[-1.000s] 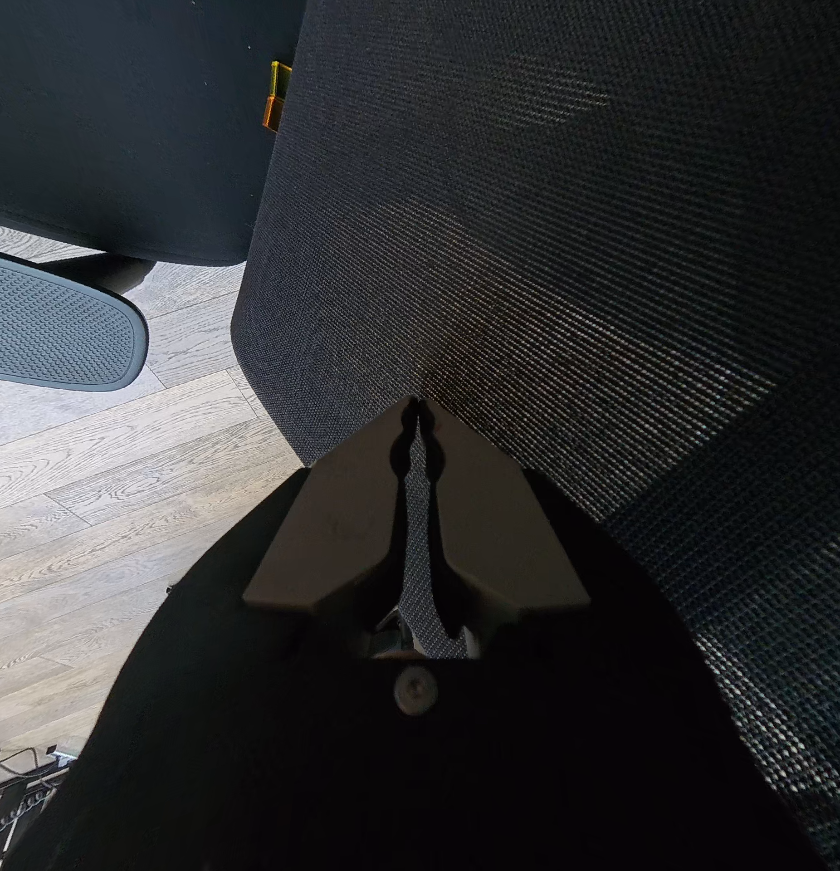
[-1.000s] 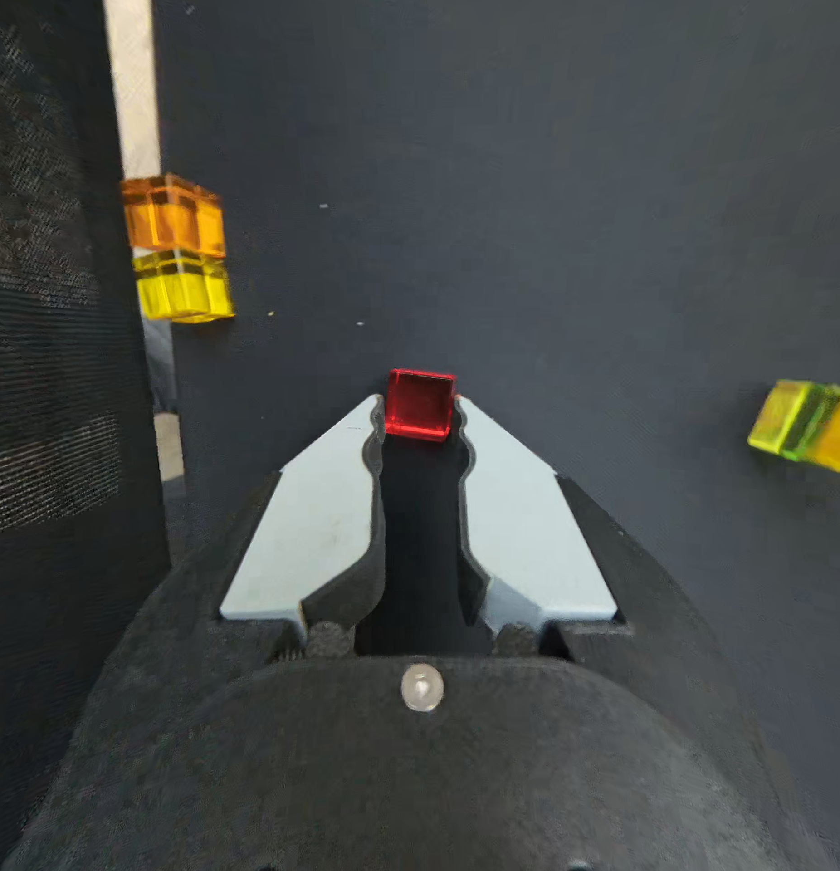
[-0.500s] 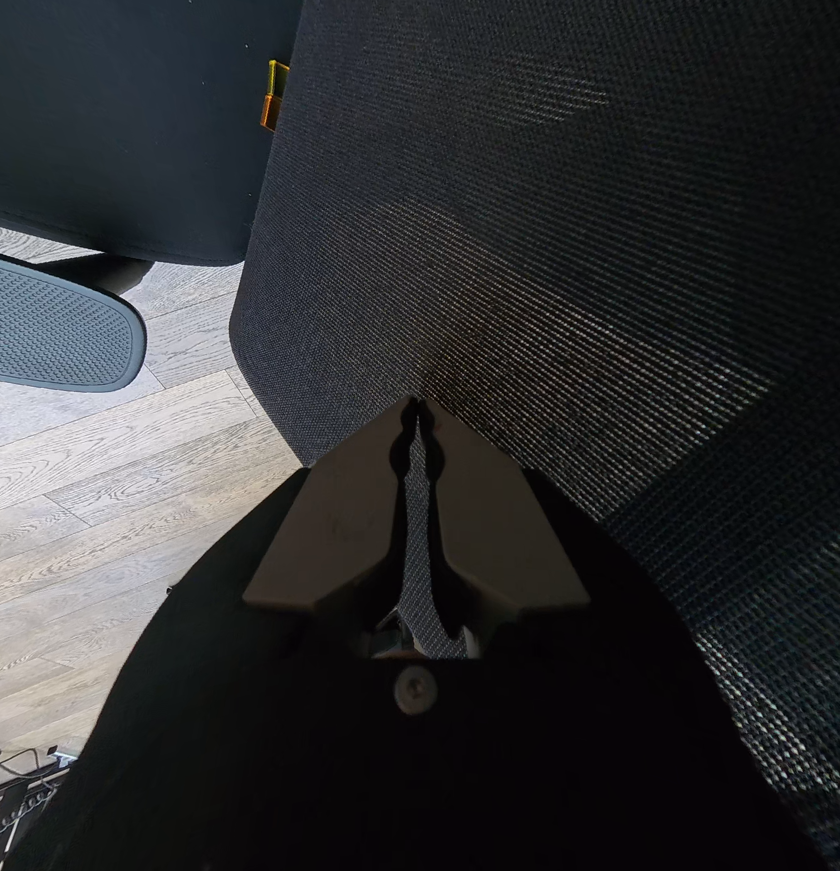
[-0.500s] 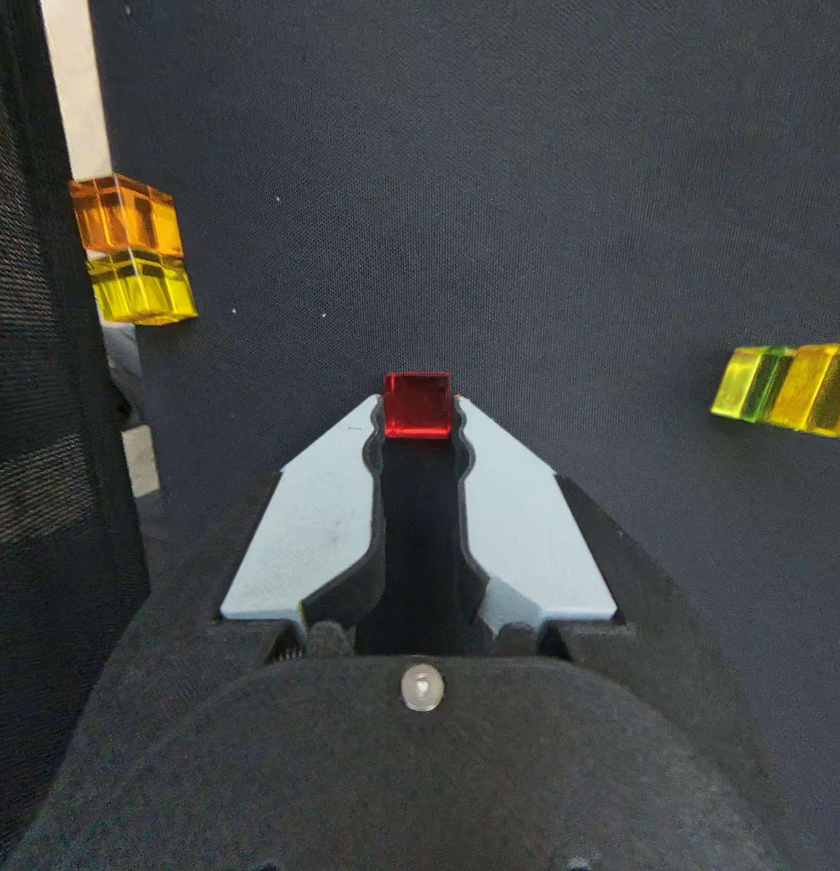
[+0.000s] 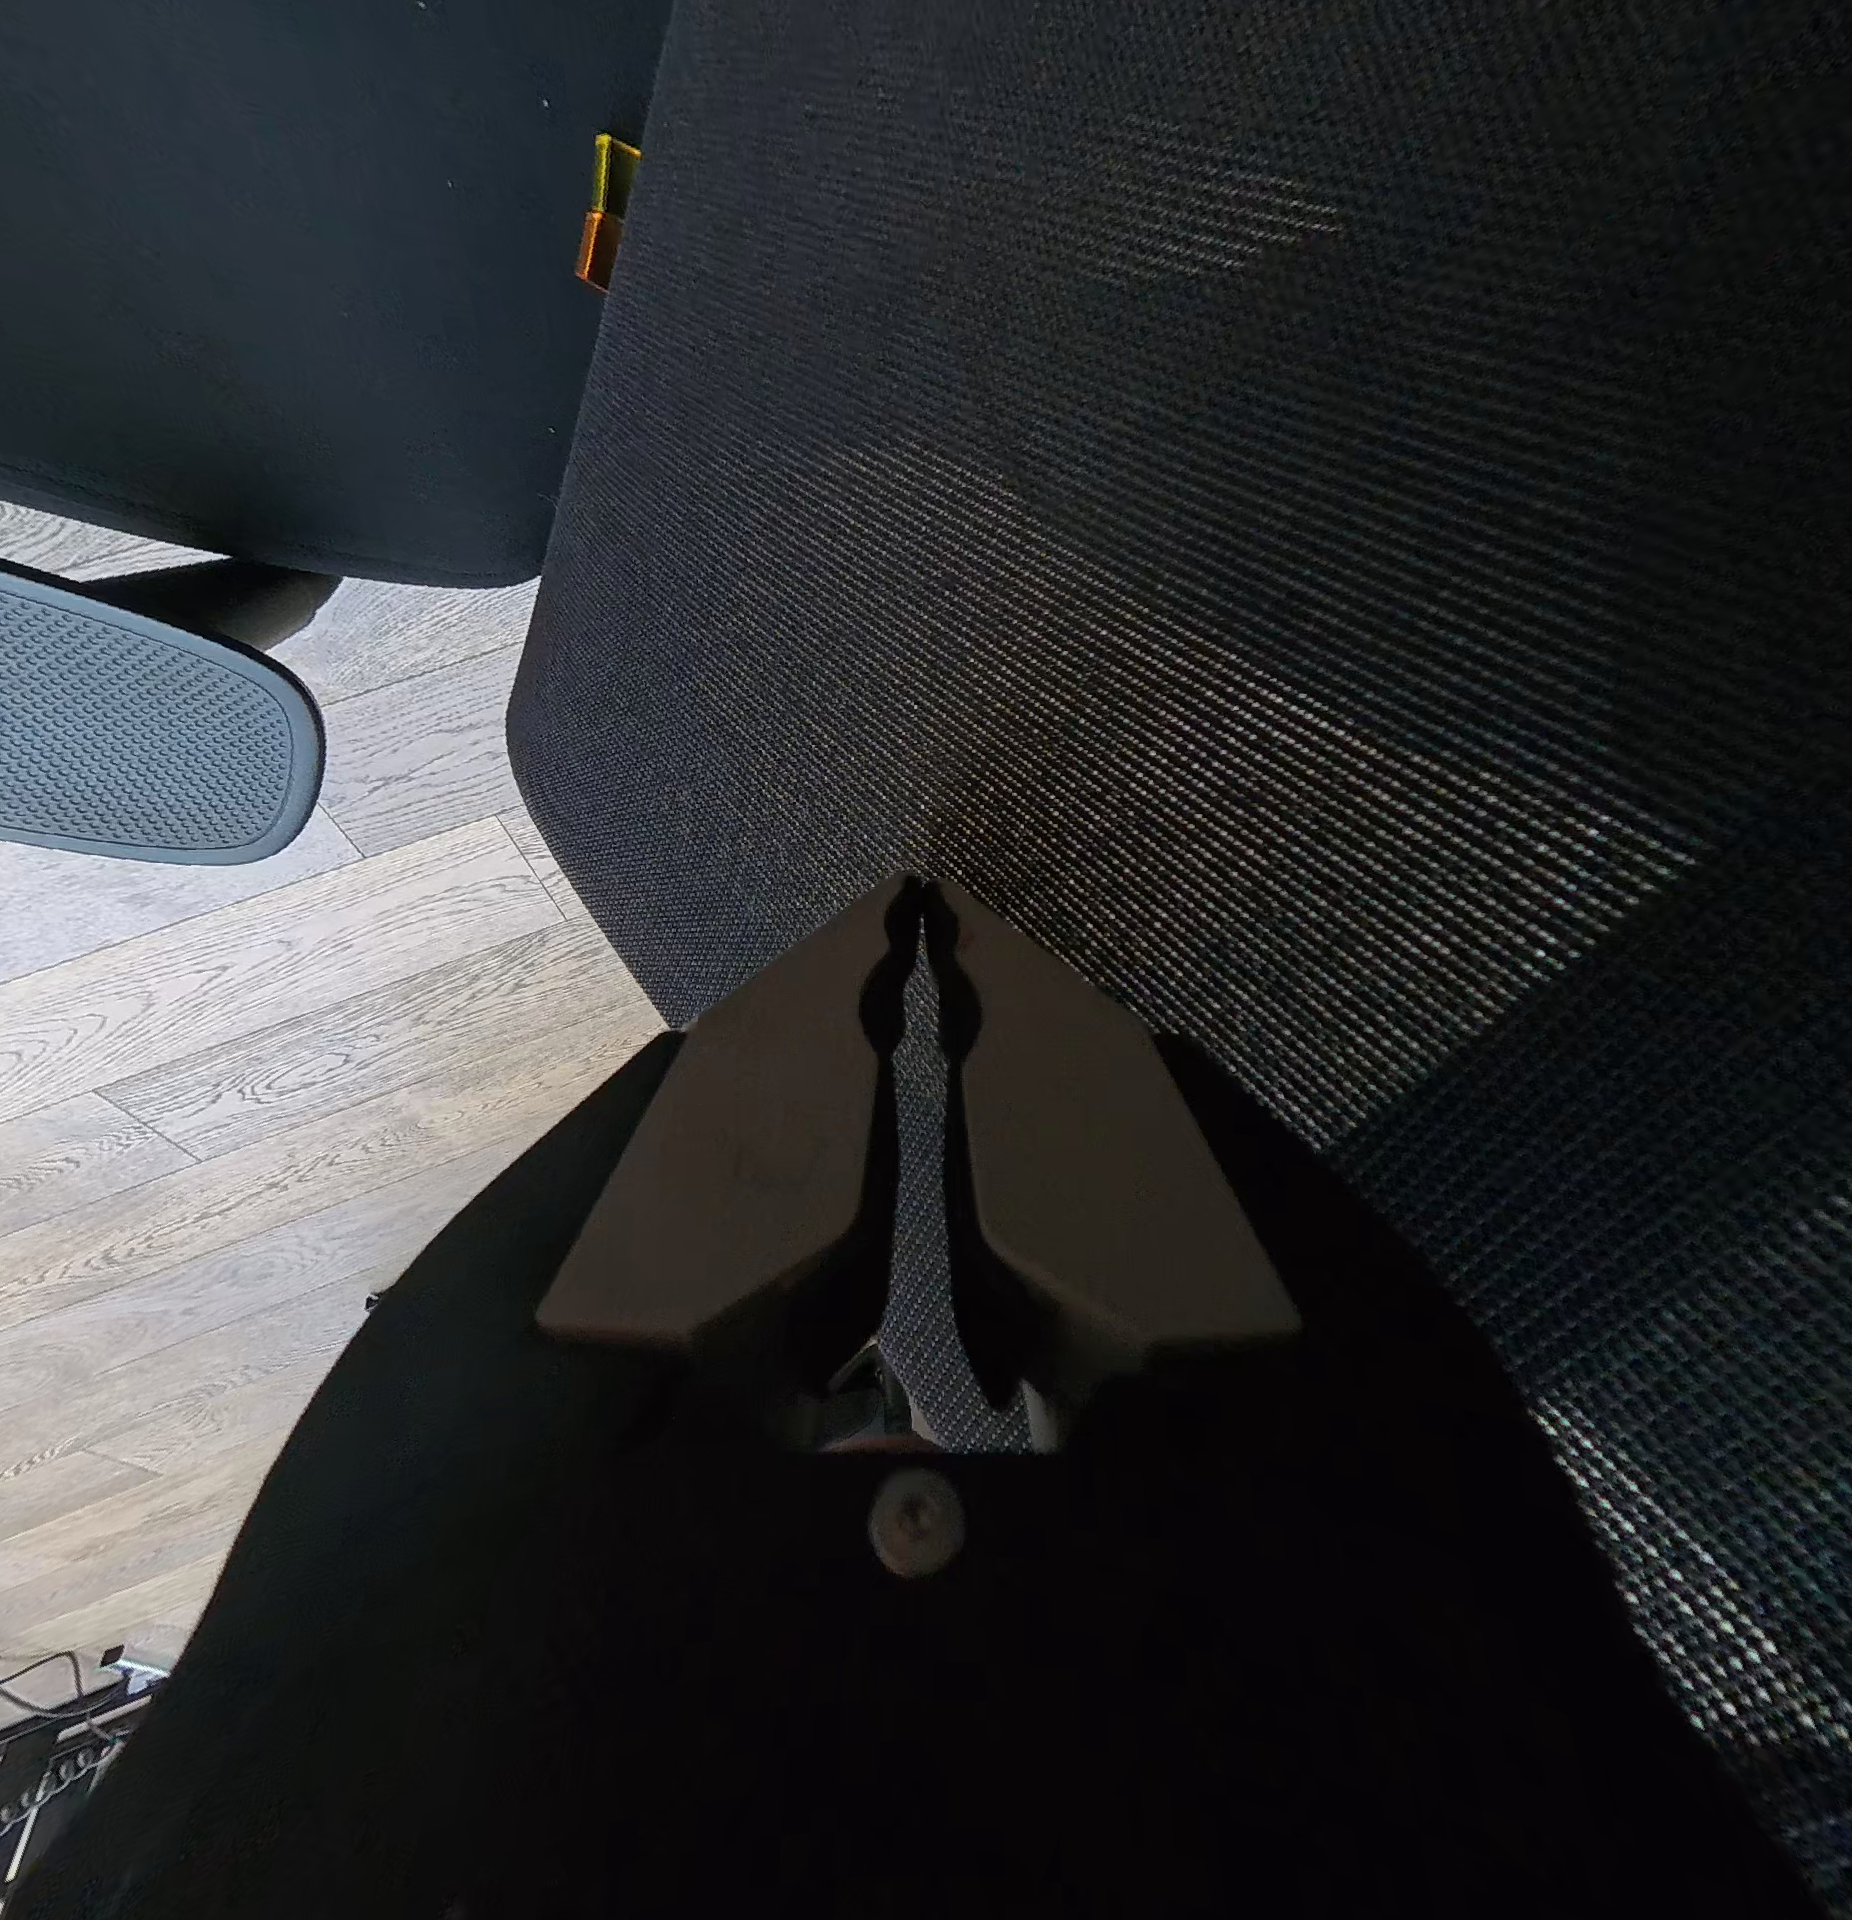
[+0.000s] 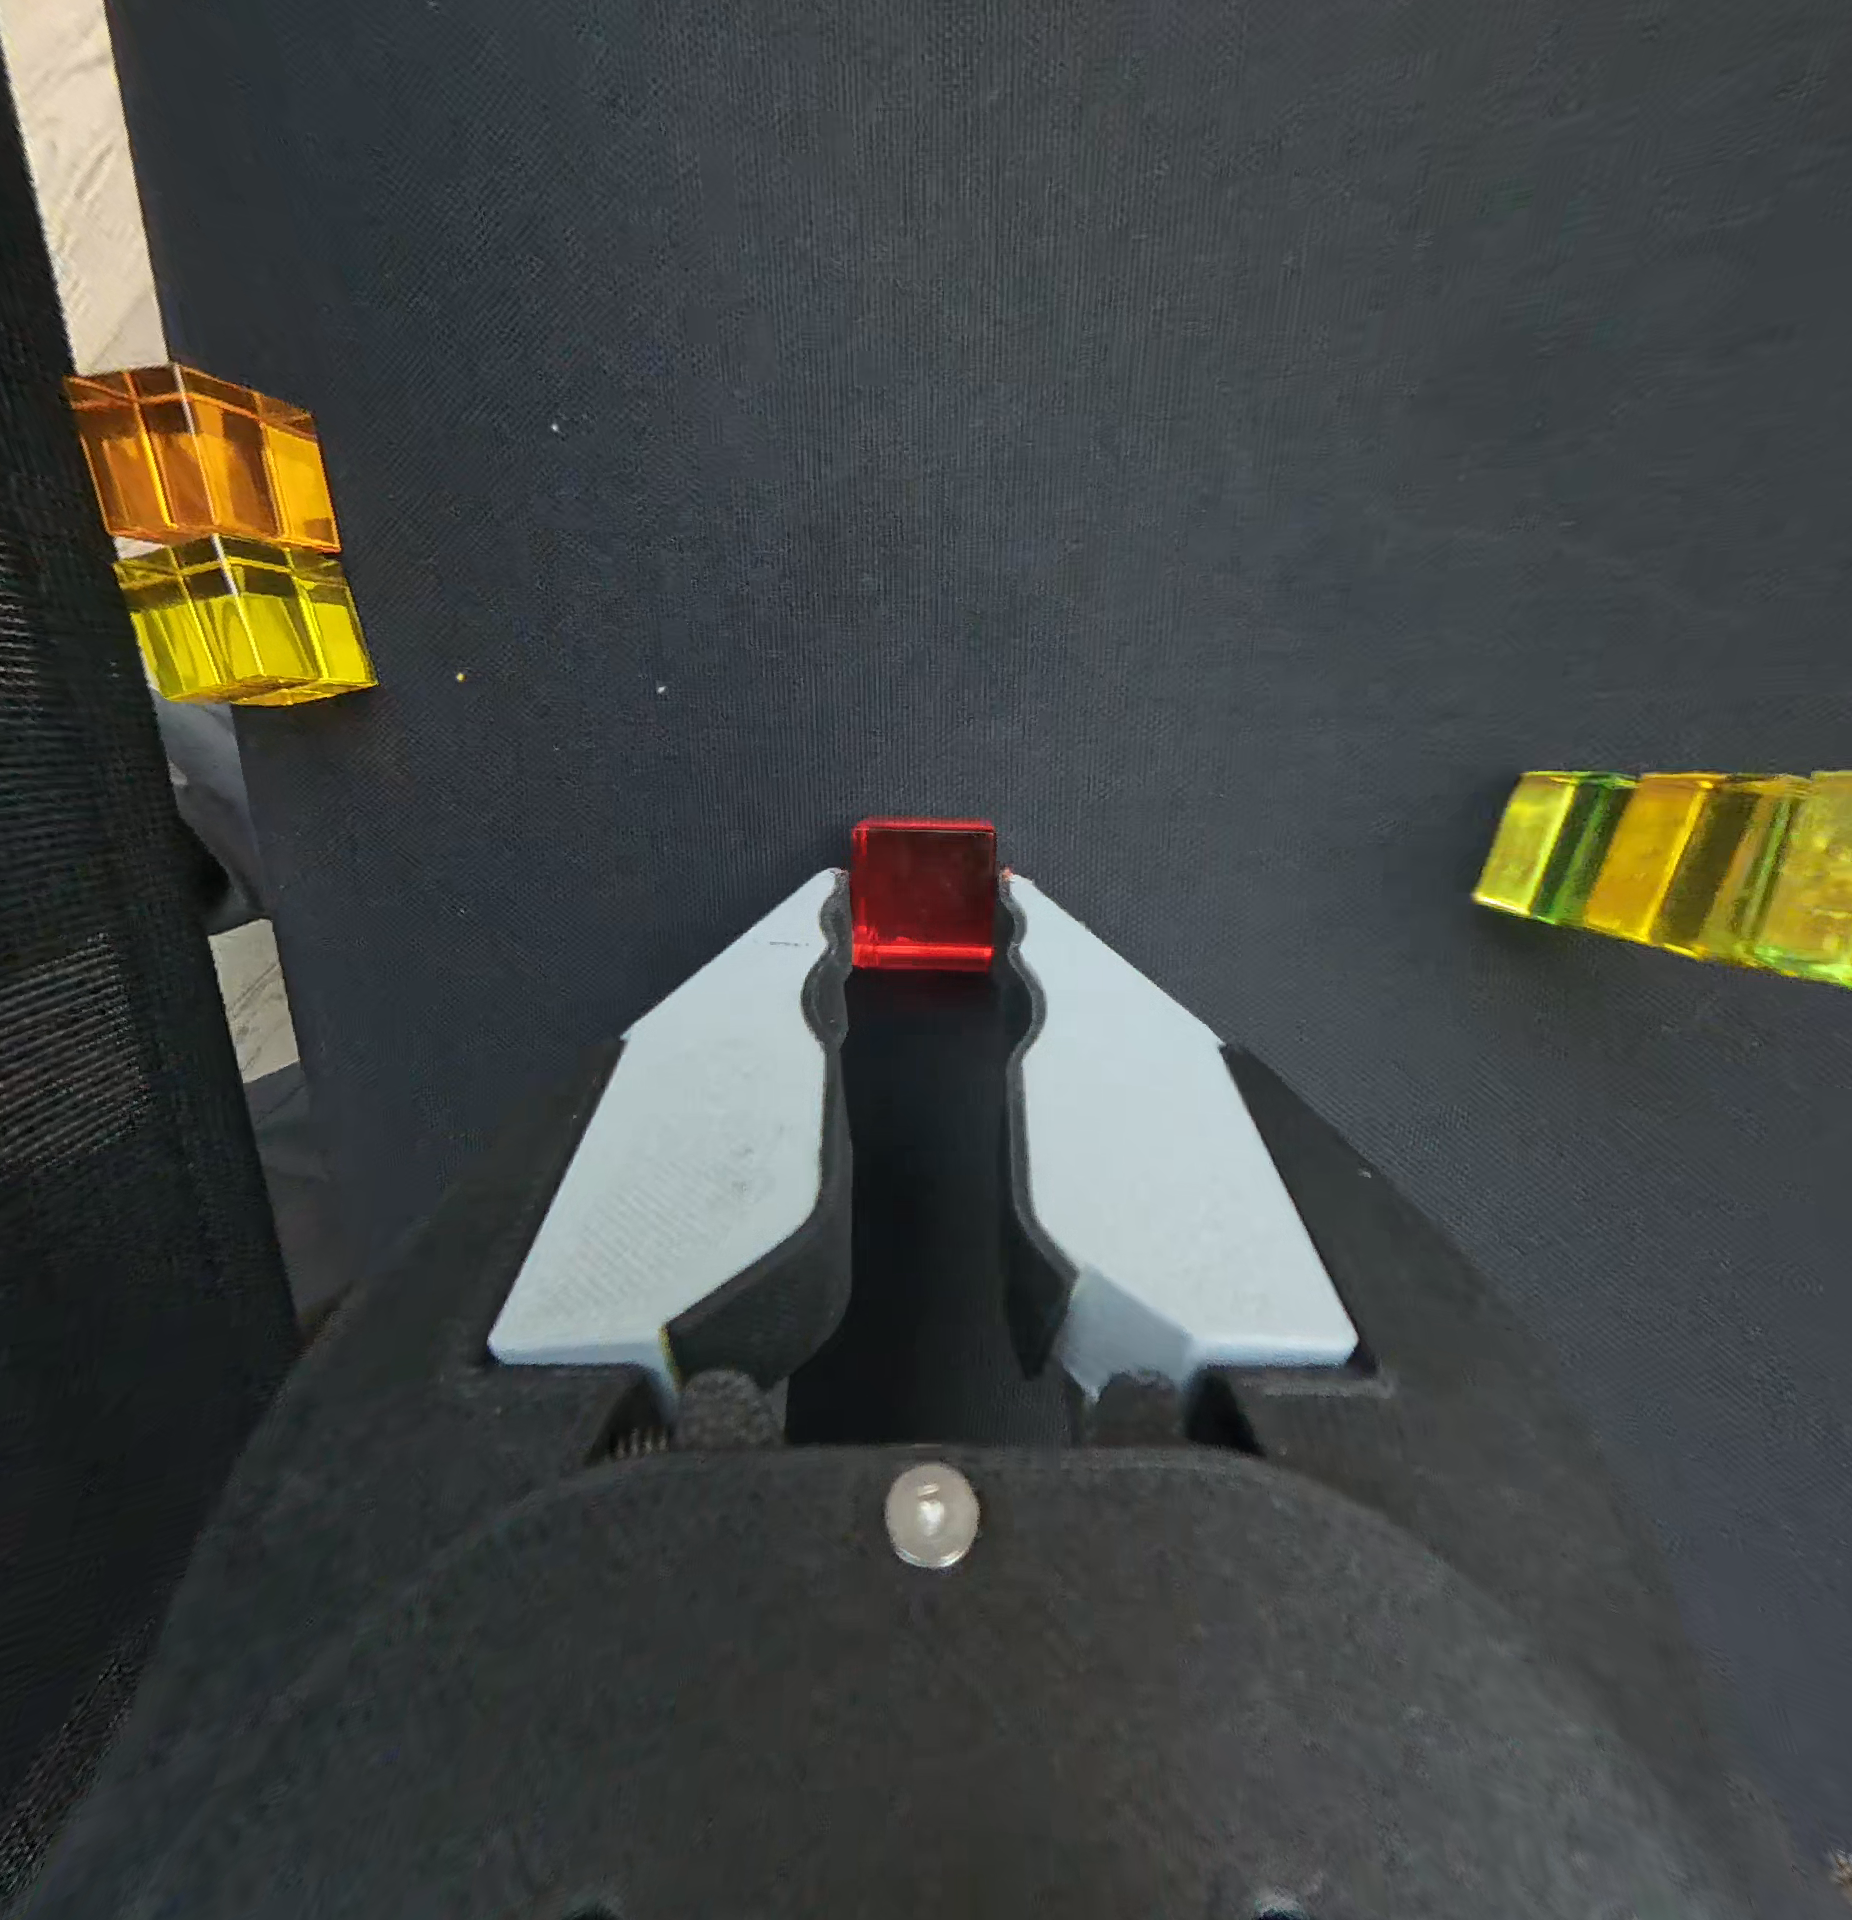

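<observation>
Left wrist view: left claw [image 5: 923, 906] closed, fingertips meeting with only a hairline slit between them, nothing held. Pointed down at a black mesh chair back [image 5: 1213, 623], which fills the space ahead and to the right of the tips; whether the tips touch the mesh, cannot tell. Ahead and to the left, a dark cloth-covered surface [image 5: 257, 291], with slivers of a yellow block [image 5: 612, 172] and an orange block [image 5: 596, 247] peeking out past the mesh edge. Left of the claw, a dimpled dark armrest pad [image 5: 122, 738] over a grey wood-grain floor [image 5: 226, 1091]. Cables [image 5: 28, 1714] low at the far left corner.

Right wrist view: right claw [image 6: 922, 904] partly open, pale blue fingers [image 6: 714, 1122] clamped on either side of a small clear red cube [image 6: 923, 891] at the very tips. Cube square between the fingertips, over the dark cloth surface [image 6: 1005, 416]; whether resting on the cloth or lifted off it, cannot tell. Ahead and well to the left, an orange block [image 6: 205, 457] touching a yellow block [image 6: 247, 621], both at the cloth's left edge, next to the mesh chair back [image 6: 60, 1039]. To the right of the tips, well apart, a row of yellow and green clear blocks [image 6: 1680, 873] pressed side by side, running off the right edge.
</observation>
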Demonstrator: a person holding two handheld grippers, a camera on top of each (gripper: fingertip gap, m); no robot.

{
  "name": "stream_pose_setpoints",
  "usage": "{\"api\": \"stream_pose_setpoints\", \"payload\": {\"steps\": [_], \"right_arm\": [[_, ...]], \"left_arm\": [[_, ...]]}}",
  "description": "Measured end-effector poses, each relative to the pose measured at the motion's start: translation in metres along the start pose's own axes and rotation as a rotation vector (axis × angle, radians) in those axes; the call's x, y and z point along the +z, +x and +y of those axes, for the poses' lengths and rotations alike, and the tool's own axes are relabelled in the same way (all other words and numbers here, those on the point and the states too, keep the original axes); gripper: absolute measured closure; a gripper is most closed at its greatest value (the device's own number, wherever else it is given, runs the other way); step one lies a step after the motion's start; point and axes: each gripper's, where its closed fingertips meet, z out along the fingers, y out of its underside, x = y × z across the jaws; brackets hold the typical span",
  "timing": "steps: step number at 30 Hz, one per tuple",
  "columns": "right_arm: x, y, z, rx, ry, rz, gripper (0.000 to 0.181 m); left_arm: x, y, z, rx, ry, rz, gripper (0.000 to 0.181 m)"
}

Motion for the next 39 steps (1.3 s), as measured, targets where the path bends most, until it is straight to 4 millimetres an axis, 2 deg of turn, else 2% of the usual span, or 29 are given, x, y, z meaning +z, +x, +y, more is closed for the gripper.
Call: {"api": "stream_pose_setpoints", "payload": {"steps": [11, 15, 18, 22, 25, 29, 39], "right_arm": [[-0.002, 0.003, 0.0, 0.015, 0.003, 0.026, 0.157], [-0.017, 0.009, -0.012, 0.035, 0.047, 0.038, 0.157], [-0.043, 0.027, -0.028, 0.101, 0.119, 0.061, 0.157], [-0.083, 0.07, -0.043, 0.179, 0.198, 0.115, 0.157], [-0.1, 0.099, -0.046, 0.185, 0.207, 0.122, 0.157], [-0.098, 0.119, -0.04, 0.152, 0.143, 0.107, 0.157], [-0.08, 0.122, -0.041, 0.106, 0.098, 0.085, 0.157]], "left_arm": [[0.001, 0.001, 0.0, -0.004, -0.003, 0.005, 0.181], [0.001, 0.001, 0.0, -0.006, -0.001, 0.005, 0.181], [0.0, 0.0, 0.0, -0.005, 0.002, 0.003, 0.181], [0.0, 0.001, 0.0, -0.006, 0.004, 0.003, 0.181], [0.0, 0.001, 0.0, -0.004, 0.003, 0.001, 0.181], [0.0, 0.001, 0.0, -0.002, 0.003, 0.0, 0.181], [0.001, 0.001, 0.001, -0.006, 0.005, 0.002, 0.181]]}}
